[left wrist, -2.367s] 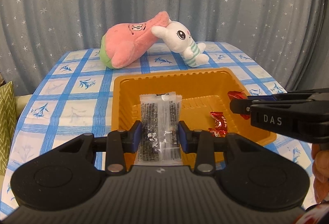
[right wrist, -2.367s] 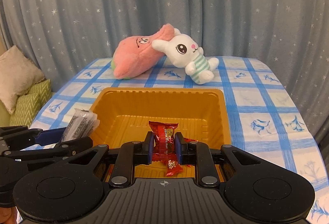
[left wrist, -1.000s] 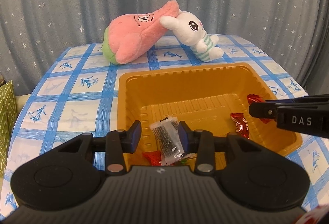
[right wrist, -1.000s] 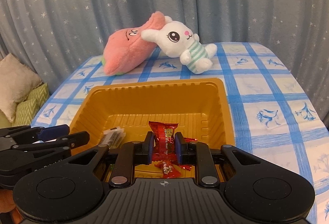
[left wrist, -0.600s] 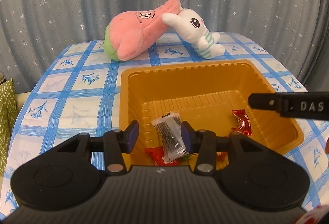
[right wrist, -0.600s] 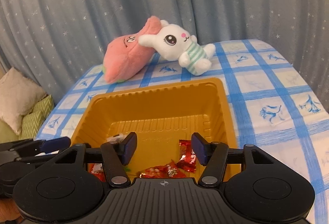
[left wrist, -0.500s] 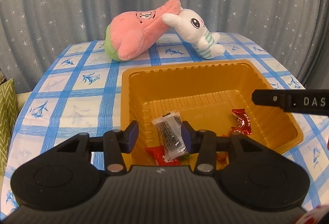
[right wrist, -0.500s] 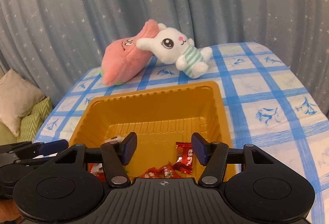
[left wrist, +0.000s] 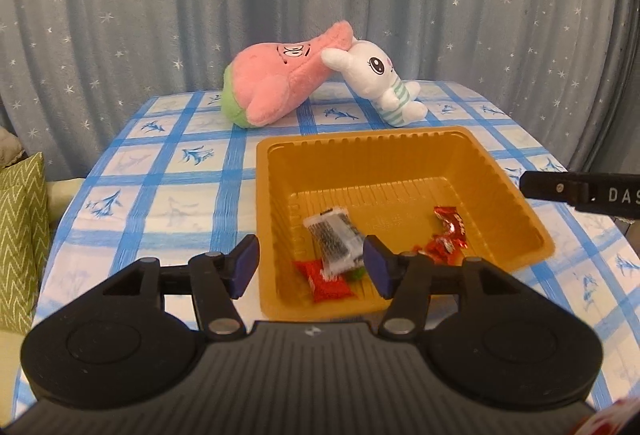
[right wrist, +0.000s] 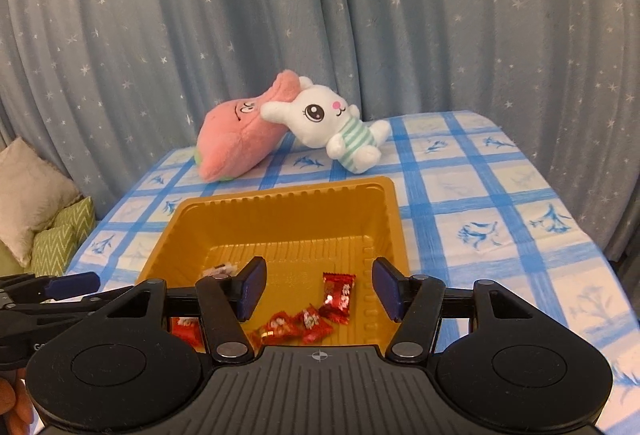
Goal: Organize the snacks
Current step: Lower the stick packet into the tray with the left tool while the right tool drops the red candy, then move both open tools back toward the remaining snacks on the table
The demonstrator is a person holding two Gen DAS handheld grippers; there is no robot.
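Observation:
An orange plastic tray (left wrist: 512, 195) (right wrist: 392, 211) sits on the blue checked tablecloth. In it lie a clear packet of dark seeds (left wrist: 334, 240), a flat red packet (left wrist: 328, 285) and red wrapped candies (left wrist: 448, 239) (right wrist: 338, 295). My left gripper (left wrist: 310, 267) is open and empty above the tray's near left corner. My right gripper (right wrist: 320, 287) is open and empty above the tray's near edge; its black finger shows in the left wrist view (left wrist: 580, 189) at the right.
A pink plush (left wrist: 276, 87) (right wrist: 236, 139) and a white bunny plush (left wrist: 380, 83) (right wrist: 332, 123) lie at the back of the table. Green zigzag cushions (left wrist: 20, 235) (right wrist: 60, 235) sit off the left edge. A starred grey curtain hangs behind.
Both grippers opened: the seed packet and the red candy dropped into the tray. Both grippers then drew back and up from the tray.

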